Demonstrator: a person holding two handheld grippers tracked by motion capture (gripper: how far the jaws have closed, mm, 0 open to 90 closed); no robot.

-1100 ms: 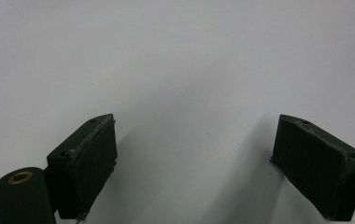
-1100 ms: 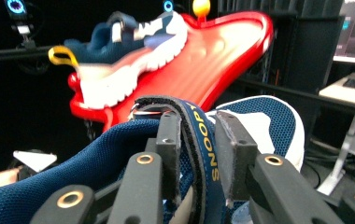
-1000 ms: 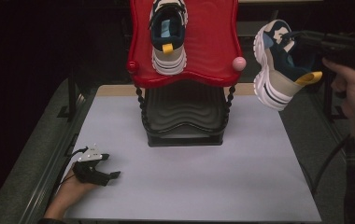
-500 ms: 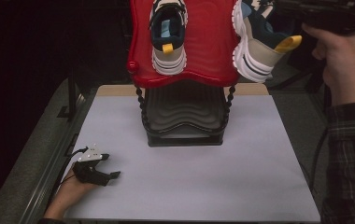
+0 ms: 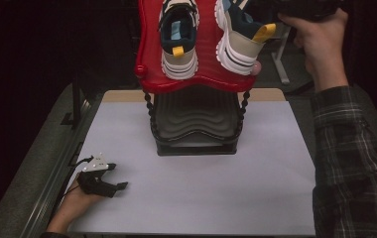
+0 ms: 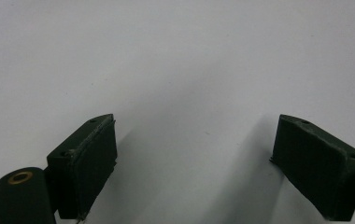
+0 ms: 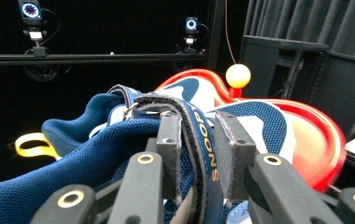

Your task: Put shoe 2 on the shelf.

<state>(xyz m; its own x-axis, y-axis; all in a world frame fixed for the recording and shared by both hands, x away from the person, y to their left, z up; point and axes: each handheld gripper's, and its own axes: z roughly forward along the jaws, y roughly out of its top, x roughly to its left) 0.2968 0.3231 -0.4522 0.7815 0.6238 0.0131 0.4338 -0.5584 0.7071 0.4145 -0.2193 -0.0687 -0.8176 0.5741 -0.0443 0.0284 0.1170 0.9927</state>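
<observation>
Above the red shelf [image 5: 196, 82] of the rack, at the far edge of the desk [image 5: 196, 198], we see the right hand-held gripper [image 7: 199, 154] carrying the second shoe [image 5: 238, 39]. Its jaws pinch the shoe's blue strap [image 7: 202, 154], and the shoe hangs tilted, sole toward us, over the shelf's right half and not yet seated. The first shoe [image 5: 179, 42] already lies on the left half, so we judge the work a little past halfway: what is left is to lower the held shoe beside its mate and let go.

The left hand-held gripper [image 5: 108, 178] rests on the desk near its front left corner, jaws spread with nothing but bare surface between them, well apart from the rack.

Around the work, a pink knob [image 5: 257, 68] caps the shelf's right post just below the hanging shoe, and a yellow ball [image 7: 237, 75] stands at the shelf's far rim. We judge that the knob and the shelf's raised lip could catch the sole on the way down. A lower black shelf [image 5: 196, 121] stands empty beneath.
</observation>
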